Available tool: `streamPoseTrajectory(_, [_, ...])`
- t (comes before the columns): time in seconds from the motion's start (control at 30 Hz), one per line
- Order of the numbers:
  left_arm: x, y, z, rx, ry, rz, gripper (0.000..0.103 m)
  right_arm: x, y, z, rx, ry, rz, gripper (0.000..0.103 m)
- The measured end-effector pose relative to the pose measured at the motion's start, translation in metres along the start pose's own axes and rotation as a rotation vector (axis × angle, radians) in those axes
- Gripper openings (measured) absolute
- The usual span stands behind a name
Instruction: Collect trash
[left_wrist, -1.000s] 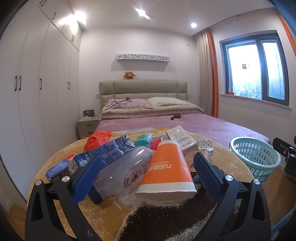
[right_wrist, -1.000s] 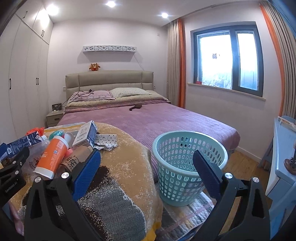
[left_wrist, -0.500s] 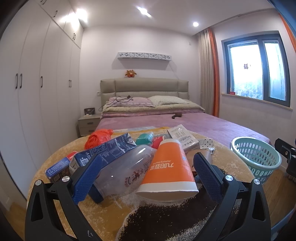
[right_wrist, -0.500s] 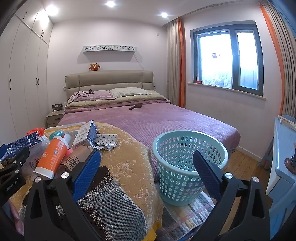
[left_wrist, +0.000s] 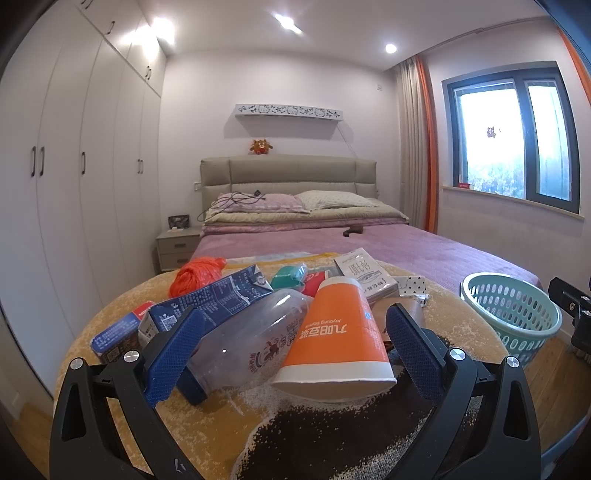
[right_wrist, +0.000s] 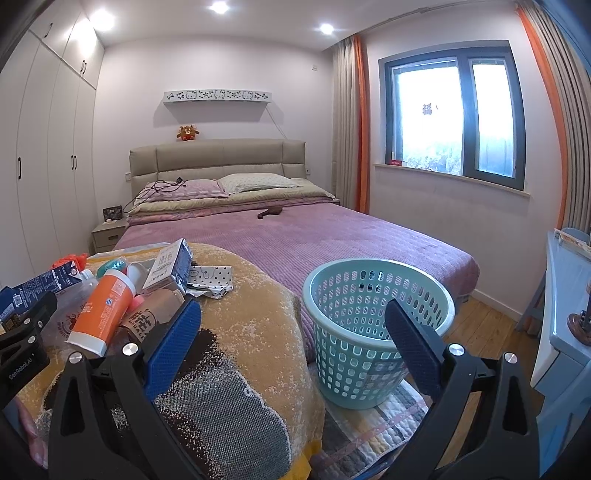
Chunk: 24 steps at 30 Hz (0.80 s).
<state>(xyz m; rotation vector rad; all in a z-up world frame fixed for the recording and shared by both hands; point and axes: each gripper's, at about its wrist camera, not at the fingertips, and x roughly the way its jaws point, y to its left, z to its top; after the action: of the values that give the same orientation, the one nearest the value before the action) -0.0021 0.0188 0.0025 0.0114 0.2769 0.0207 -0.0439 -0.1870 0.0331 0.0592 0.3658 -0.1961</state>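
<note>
Left wrist view: left gripper (left_wrist: 291, 347) held level, spread wide around the trash pile.
Orange cup (left_wrist: 338, 341) and clear bottle (left_wrist: 251, 338) lie between its jaws, ungripped; right gripper (right_wrist: 291, 345), likewise released, hovers beside the teal basket (right_wrist: 373, 328).
</note>
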Motion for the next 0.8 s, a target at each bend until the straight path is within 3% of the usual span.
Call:
streamPoseTrajectory(0.17, [0.000, 0.001, 0.001, -0.005, 0.001, 0.003, 0.096, 0.000, 0.001, 0.001, 0.004, -0.001, 0.015, 0.094])
streamPoseTrajectory(0.43, [-0.012, 0.012, 0.004, -0.024, 0.045, -0.056, 0.096, -0.002, 0.018, 0.010, -0.031, 0.006, 0.069, 0.077])
streamPoseTrajectory(0.53, [-0.020, 0.038, 0.010, -0.054, 0.078, -0.027, 0.096, -0.001, 0.028, 0.016, -0.037, 0.020, 0.108, 0.075])
streamPoseTrajectory(0.8, [-0.012, 0.156, 0.028, -0.169, 0.212, 0.026, 0.096, 0.013, 0.069, 0.034, -0.067, 0.085, 0.219, 0.076])
